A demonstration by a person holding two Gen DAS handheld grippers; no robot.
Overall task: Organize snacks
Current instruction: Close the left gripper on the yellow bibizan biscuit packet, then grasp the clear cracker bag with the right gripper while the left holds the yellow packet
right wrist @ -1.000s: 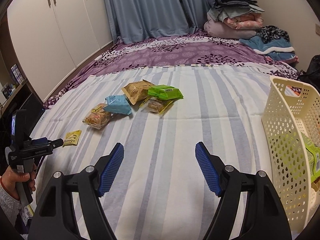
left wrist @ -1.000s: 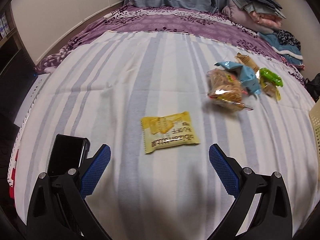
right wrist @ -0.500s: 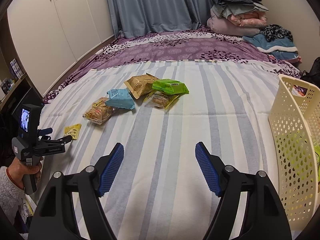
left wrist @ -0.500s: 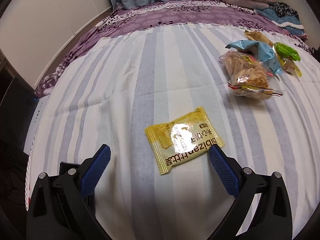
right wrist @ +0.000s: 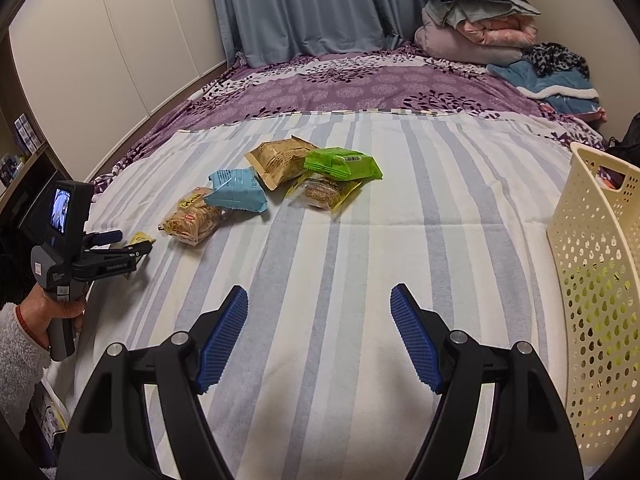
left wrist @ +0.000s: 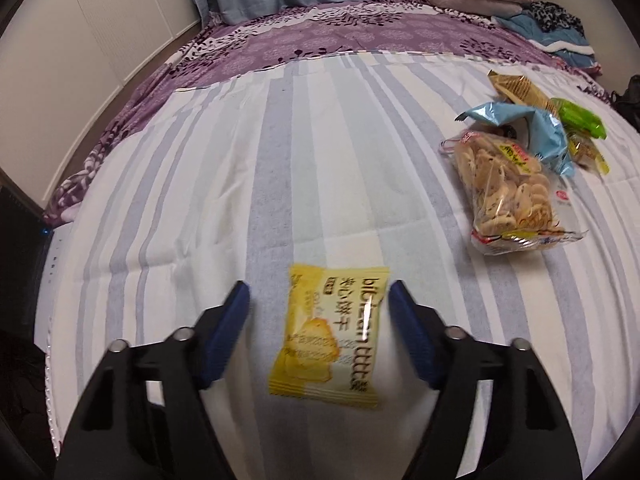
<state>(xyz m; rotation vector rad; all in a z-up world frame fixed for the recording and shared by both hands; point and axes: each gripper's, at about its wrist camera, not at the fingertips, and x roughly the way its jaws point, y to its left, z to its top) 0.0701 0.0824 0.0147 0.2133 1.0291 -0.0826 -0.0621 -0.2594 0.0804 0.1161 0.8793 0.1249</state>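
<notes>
The left tongs [left wrist: 318,304] are lowered over the small yellow biscuit packet [left wrist: 332,336], which lies flat on the striped bed sheet [left wrist: 320,160], near the left edge of the bed and well apart from the other snacks. The jaws have just been closing, and the packet is between them, but the blue pads [left wrist: 408,332] do not press on it yet: the right one is just beside the packet's edge, and on the left some sheet is visible between pad and wrapper. To do this step well, I think the person should bring the tips fully down to the sheet before finishing the squeeze, because the packet is thin and flat and the pads could slide over it. It is better to keep the packet centred, so that both pads meet its long edges together and it does not turn or slip out. A gentle squeeze should be enough; the biscuit inside may break. The right tongs [right wrist: 320,316] are apart and hold nothing, above the bare sheet. The cream perforated basket [right wrist: 592,280] stands at the right side of the bed, and the packet probably goes there, past the clear bag of small biscuits [left wrist: 508,192].
</notes>
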